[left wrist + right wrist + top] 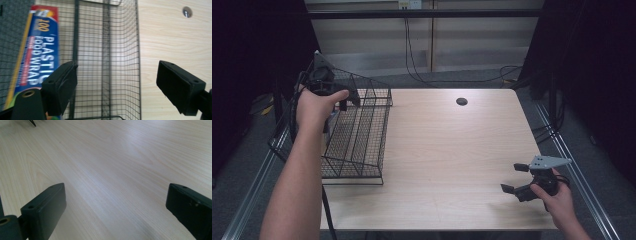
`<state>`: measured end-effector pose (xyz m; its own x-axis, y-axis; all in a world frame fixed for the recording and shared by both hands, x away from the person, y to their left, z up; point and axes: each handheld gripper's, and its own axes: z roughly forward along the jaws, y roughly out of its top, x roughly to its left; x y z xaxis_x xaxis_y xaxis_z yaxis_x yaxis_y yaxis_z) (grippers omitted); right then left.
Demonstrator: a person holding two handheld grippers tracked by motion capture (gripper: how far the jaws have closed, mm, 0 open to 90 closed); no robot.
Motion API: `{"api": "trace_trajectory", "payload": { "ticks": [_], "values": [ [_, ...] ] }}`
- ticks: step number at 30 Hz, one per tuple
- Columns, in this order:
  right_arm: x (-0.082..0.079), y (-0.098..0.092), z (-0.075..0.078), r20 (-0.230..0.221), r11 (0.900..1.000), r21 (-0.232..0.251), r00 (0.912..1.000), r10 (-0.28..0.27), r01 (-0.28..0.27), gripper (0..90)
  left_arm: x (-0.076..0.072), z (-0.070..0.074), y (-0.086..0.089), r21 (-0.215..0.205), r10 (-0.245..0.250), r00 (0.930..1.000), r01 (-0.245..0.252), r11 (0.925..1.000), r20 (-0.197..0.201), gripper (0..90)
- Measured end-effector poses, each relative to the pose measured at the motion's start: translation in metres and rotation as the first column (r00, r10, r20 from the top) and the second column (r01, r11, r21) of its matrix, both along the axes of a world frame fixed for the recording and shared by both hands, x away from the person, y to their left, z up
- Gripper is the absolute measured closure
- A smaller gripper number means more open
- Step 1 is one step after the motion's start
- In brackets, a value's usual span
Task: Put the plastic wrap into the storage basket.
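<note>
The left tool (116, 87) hangs with jaws spread and empty above the black wire-mesh basket (107, 50); the blue plastic food wrap box (37, 55) lies along the basket's edge. The right tool (518, 179) rests agape, empty, over the pale wooden tabletop (447, 150), well apart.

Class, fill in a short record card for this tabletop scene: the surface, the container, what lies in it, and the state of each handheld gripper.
surface: wooden table with a small round hole near its far edge
container: black wire basket on the table's left edge
contents: box of plastic food wrap lying in the basket's left side
left gripper: above the basket, jaws open, nothing between them
right gripper: low over the table's near right corner, jaws open, holding nothing
</note>
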<state>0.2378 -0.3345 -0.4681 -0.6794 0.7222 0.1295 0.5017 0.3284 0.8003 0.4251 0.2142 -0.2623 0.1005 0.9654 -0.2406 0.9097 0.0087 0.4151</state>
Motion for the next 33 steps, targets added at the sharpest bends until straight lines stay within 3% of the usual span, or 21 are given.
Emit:
{"api": "trace_trajectory", "payload": {
  "ticks": [6,17,33],
  "values": [
    [-0.002,0.0,0.001,0.004,1.0,0.001,1.0,-0.007,0.007,3.1,-0.007,0.001,-0.017,-0.014,-0.058,0.9983,0.058,0.9982,0.011,16.3],
    [-0.002,0.001,0.002,0.005,1.0,0.001,1.0,-0.004,0.004,3.1,-0.016,-0.006,-0.036,-0.03,-0.113,0.9933,0.114,0.9931,0.023,16.4],
    [-0.002,0.0,0.002,0.006,1.0,0.0,1.0,-0.004,0.004,3.1,-0.023,-0.025,-0.071,-0.043,-0.222,0.9748,0.223,0.9739,0.023,16.5]
  ]
}}
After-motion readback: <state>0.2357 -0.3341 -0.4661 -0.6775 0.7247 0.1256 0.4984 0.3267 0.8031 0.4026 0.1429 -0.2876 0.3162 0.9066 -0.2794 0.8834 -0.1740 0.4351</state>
